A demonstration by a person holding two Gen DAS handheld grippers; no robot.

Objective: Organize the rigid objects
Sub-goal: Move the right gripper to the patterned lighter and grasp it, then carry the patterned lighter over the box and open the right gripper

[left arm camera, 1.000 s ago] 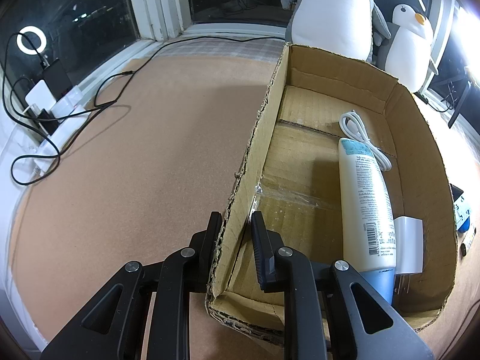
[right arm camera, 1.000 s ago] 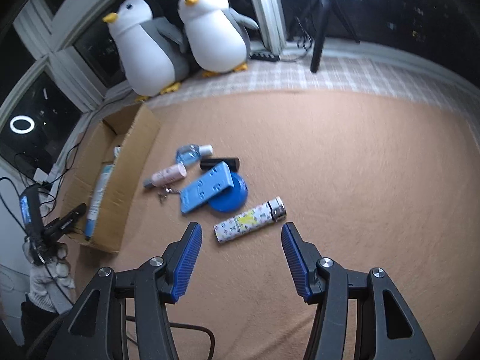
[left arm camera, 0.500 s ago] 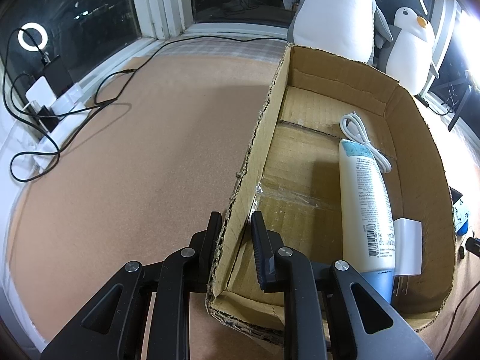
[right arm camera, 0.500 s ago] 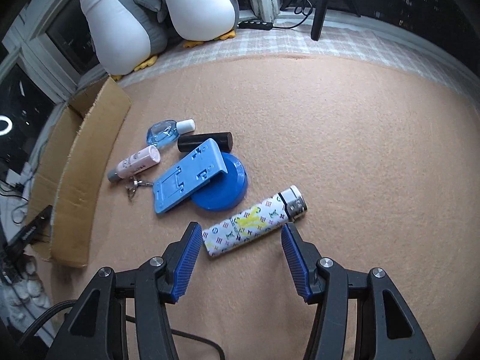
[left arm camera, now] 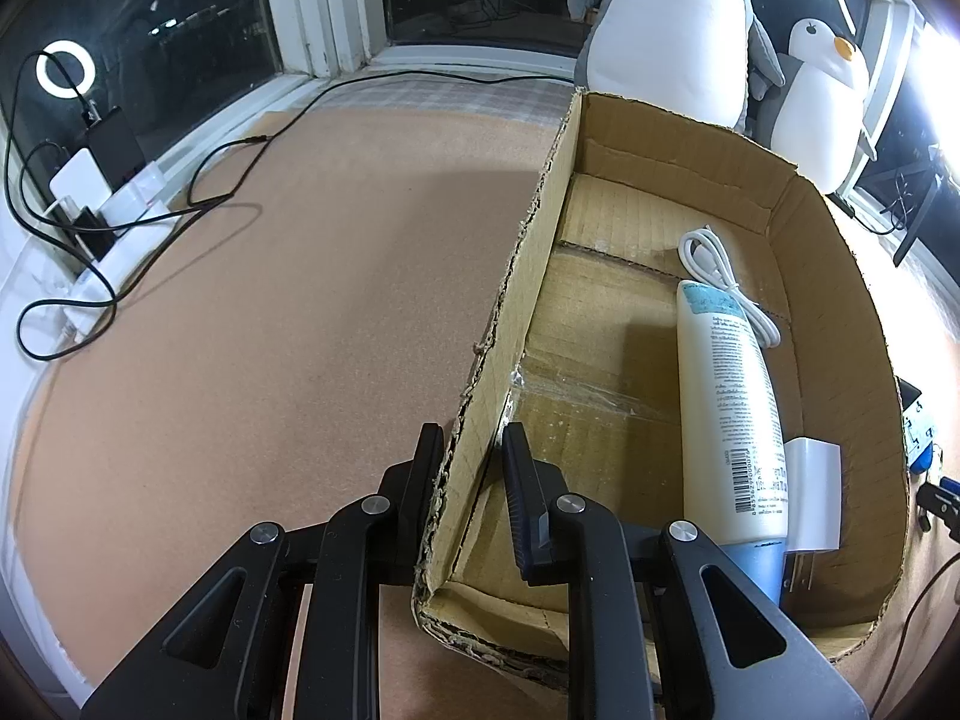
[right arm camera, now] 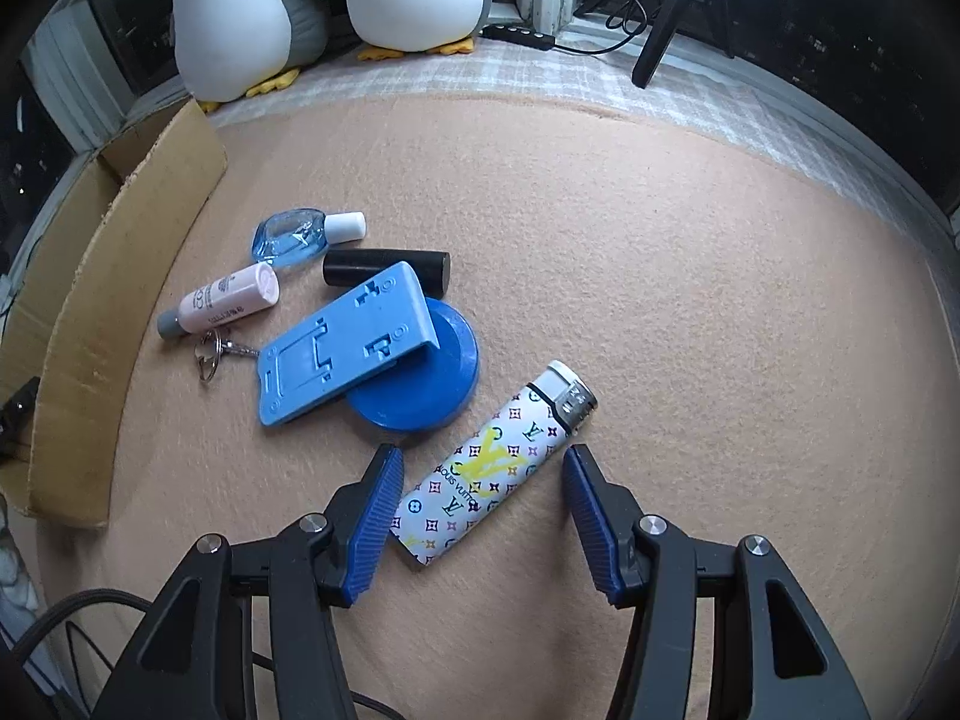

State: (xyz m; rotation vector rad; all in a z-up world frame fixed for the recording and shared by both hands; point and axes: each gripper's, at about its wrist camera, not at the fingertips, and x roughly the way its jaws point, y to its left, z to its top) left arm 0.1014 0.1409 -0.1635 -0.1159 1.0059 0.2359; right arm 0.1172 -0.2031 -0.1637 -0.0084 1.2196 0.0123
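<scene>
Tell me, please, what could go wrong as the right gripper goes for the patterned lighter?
The lighter lies diagonally between the open right gripper, so closing may twist or squirt it sideways. It may also get nudged into the blue disc close beside it. The left gripper pinches only thin, ragged wall of the cardboard box, which could tear.

- Bare carpet (right arm camera: 690, 252) right and far of lighter (right arm camera: 498, 462): open.
- Left of lighter: blue stand (right arm camera: 348, 342) on blue disc (right arm camera: 444, 372) crowd close.
- Cardboard box (left arm camera: 834, 276): left floor half free; tube (left arm camera: 729, 408), charger (left arm camera: 813, 492), cable (left arm camera: 714, 264) fill right side.
</scene>
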